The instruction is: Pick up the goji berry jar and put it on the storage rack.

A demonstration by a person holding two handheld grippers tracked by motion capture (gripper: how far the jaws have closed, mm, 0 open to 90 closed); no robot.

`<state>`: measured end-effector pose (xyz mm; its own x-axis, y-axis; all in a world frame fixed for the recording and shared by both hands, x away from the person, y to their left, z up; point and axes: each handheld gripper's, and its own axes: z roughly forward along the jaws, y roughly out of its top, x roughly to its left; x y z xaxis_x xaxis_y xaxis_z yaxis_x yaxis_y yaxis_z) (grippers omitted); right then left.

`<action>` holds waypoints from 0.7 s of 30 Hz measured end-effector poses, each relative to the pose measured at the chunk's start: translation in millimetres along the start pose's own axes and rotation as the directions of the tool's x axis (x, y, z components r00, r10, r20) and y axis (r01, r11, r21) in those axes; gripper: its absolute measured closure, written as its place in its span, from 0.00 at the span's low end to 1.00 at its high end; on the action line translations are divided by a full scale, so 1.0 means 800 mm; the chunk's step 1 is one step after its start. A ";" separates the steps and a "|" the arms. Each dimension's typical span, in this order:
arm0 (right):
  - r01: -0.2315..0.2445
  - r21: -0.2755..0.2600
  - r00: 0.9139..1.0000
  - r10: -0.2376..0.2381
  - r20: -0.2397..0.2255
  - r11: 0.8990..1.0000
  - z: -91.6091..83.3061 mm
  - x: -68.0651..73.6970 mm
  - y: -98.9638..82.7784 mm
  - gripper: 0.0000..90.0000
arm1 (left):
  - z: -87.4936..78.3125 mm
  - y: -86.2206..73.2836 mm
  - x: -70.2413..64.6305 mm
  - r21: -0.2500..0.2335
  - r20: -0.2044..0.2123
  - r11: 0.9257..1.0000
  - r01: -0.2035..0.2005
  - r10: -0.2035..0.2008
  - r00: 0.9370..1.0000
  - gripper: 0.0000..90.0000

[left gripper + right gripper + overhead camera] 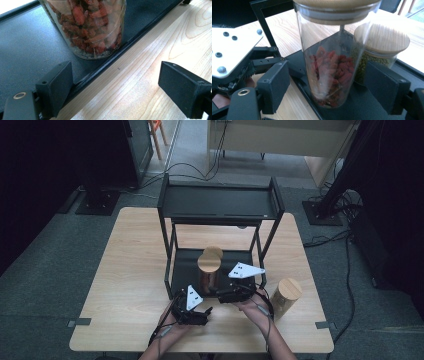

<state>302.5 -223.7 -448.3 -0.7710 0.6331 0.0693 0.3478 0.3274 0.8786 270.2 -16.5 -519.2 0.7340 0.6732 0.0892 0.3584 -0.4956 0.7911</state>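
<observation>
A tall glass jar (329, 75) with a wooden lid, partly filled with red dried berries, stands at the front edge of the black rack's lower shelf (185, 270). In the high view this jar (209, 270) is just beyond both hands. My right gripper (329, 87) is open, one pad on each side of the jar with a gap at both. From above, the right gripper (224, 293) sits at the jar's right. My left gripper (117, 87) is open and empty, straddling the shelf edge with the berry jar (92, 27) ahead. The left gripper (202, 312) rests near the table's front.
A shorter jar of green beans (374, 55) with a wooden lid stands right behind the berry jar. Another wooden-lidded jar (285, 295) stands on the table (130, 270) to the right. The rack's upper shelf (220, 202) overhangs the lower one. Cables lie on the floor beyond.
</observation>
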 end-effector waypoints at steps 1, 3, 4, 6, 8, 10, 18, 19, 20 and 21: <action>-0.001 0.003 1.000 0.001 0.000 1.000 -0.001 0.000 -0.001 0.23 | 0.000 0.000 0.000 0.000 0.000 1.000 0.000 0.000 1.000 0.14; -0.001 0.001 1.000 0.001 0.002 1.000 -0.003 -0.001 -0.002 0.23 | 0.000 0.000 0.000 0.000 0.000 1.000 0.000 0.000 1.000 0.14; -0.002 0.000 1.000 0.002 0.003 1.000 -0.004 -0.001 -0.003 0.23 | 0.000 0.000 0.000 0.000 0.000 1.000 0.000 0.000 1.000 0.14; -0.012 -0.005 1.000 0.012 0.000 1.000 -0.007 -0.001 -0.005 0.23 | 0.000 0.000 0.000 0.000 0.000 1.000 0.000 0.000 1.000 0.14; -0.017 -0.008 1.000 0.017 -0.004 1.000 -0.009 -0.002 -0.006 0.23 | 0.000 0.000 0.000 0.000 0.000 1.000 0.000 0.000 1.000 0.14; -0.017 -0.006 1.000 0.017 -0.006 1.000 -0.011 -0.002 -0.008 0.23 | 0.000 0.000 0.000 0.001 -0.001 1.000 -0.001 0.001 1.000 0.14; -0.003 0.009 1.000 0.003 0.001 1.000 -0.022 -0.002 -0.009 0.23 | 0.000 0.000 0.000 0.003 -0.004 1.000 -0.004 0.004 1.000 0.14; 0.000 0.012 1.000 0.000 0.003 1.000 -0.023 -0.002 -0.008 0.23 | 0.000 0.000 0.000 0.002 -0.003 1.000 -0.003 0.003 1.000 0.14; 0.001 0.014 1.000 -0.001 0.004 1.000 -0.024 -0.001 -0.008 0.23 | 0.000 0.000 0.000 0.002 -0.002 1.000 -0.003 0.003 1.000 0.14; 0.004 0.015 1.000 -0.005 0.005 1.000 -0.025 -0.001 -0.008 0.23 | 0.000 0.000 0.000 0.002 -0.002 1.000 -0.003 0.003 1.000 0.14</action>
<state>290.0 -240.1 -444.8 -0.7701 0.6347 0.0632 0.3522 0.3406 0.8717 270.2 -16.7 -519.3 0.7339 0.6729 0.0931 0.3572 -0.4988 0.7897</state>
